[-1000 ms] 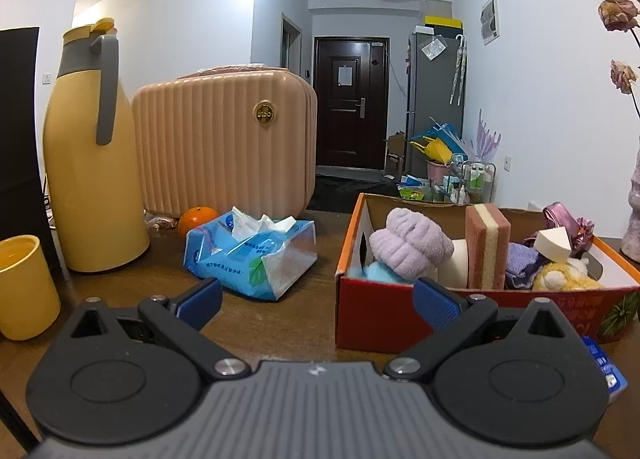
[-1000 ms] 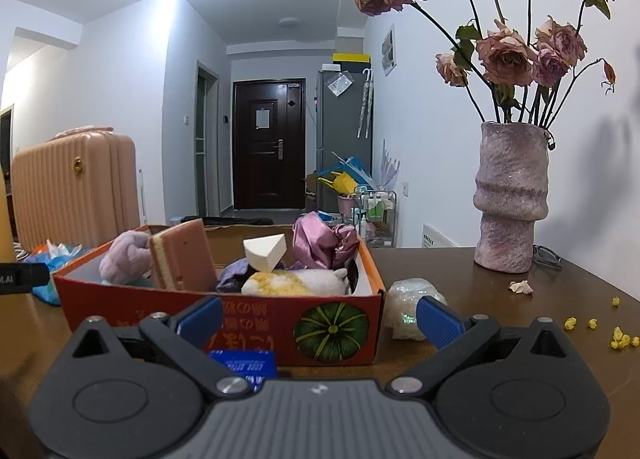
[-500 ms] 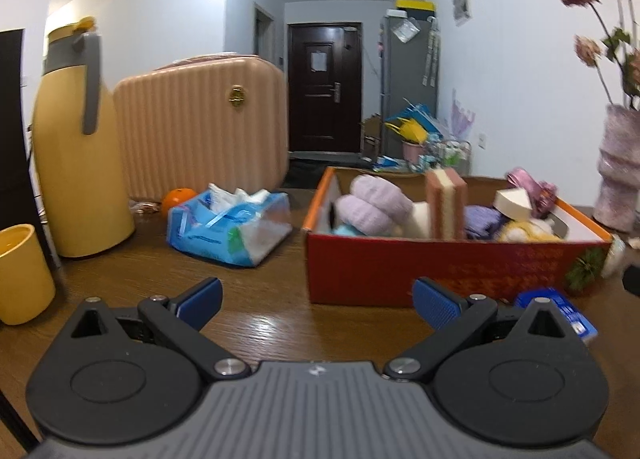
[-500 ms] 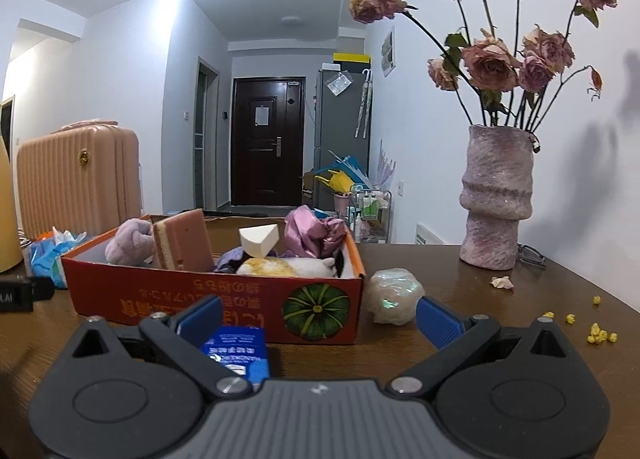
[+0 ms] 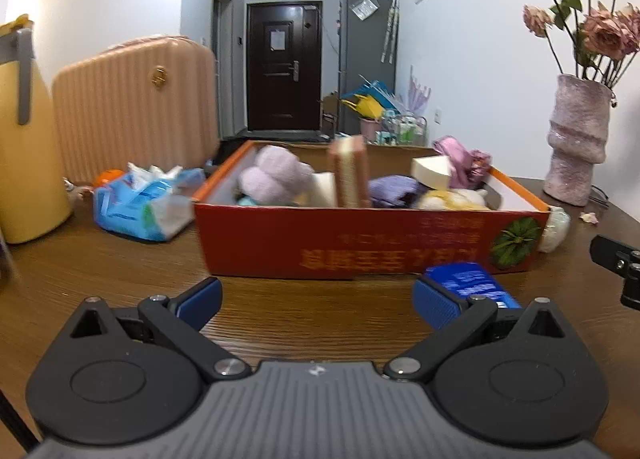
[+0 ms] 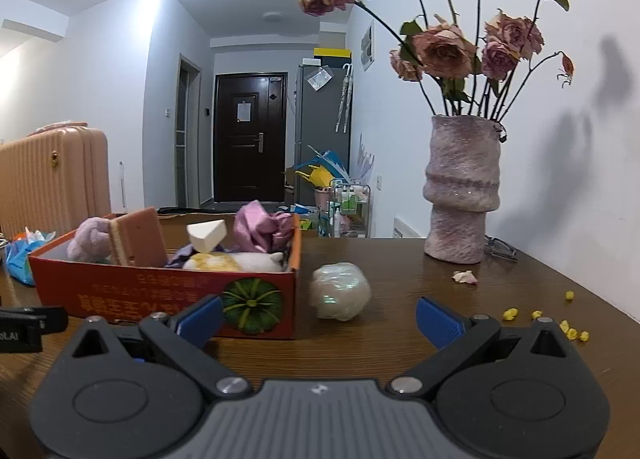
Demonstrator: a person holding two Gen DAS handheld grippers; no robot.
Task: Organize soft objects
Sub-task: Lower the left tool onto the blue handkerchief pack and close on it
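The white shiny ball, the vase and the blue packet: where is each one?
White shiny ball (image 6: 340,296), right wrist view, middle of its front.
Vase (image 6: 462,195), right wrist view, its waist.
Blue packet (image 5: 468,282), left wrist view, its printed top.

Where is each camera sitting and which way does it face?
Left wrist: on the left gripper, low over the table, facing the box; both open fingers show.
Right wrist: on the right gripper, facing the white ball and vase; both open fingers show.
Shared: box, ball, vase, suitcase, door.
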